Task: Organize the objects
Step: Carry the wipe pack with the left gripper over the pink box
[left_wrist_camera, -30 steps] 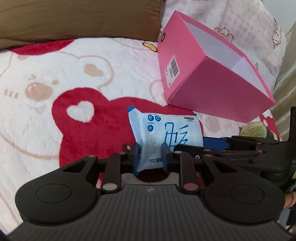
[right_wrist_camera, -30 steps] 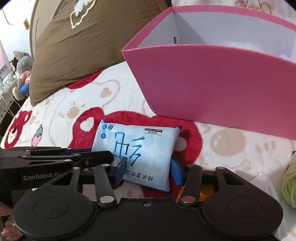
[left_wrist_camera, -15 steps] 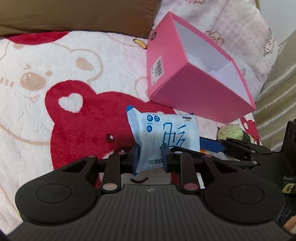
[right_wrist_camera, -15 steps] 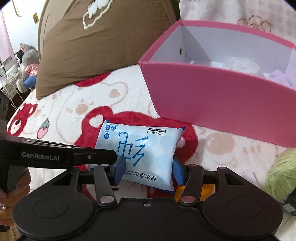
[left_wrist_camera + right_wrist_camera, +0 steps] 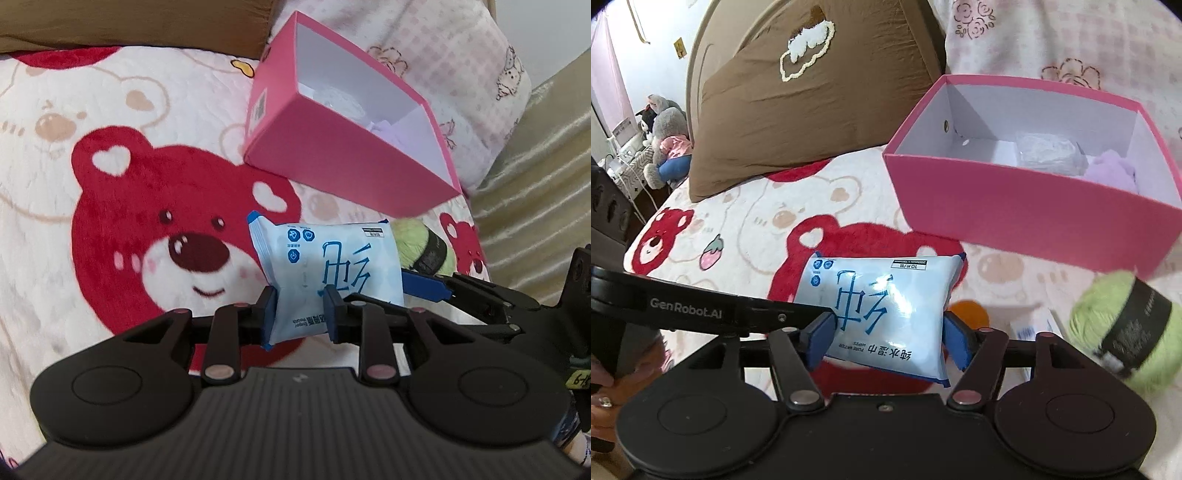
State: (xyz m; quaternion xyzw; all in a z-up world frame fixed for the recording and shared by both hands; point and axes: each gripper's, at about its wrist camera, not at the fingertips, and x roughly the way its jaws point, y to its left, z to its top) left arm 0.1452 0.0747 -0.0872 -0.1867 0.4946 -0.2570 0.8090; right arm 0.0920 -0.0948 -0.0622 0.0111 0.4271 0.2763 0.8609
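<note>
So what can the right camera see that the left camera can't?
Only the right camera shows the stuffed toys, the cloud on the brown pillow and an orange ball. Only the left camera shows the big red bear face on the blanket and the gold cloth. Both show the wipes pack held by both grippers, the pink box and the green yarn.
</note>
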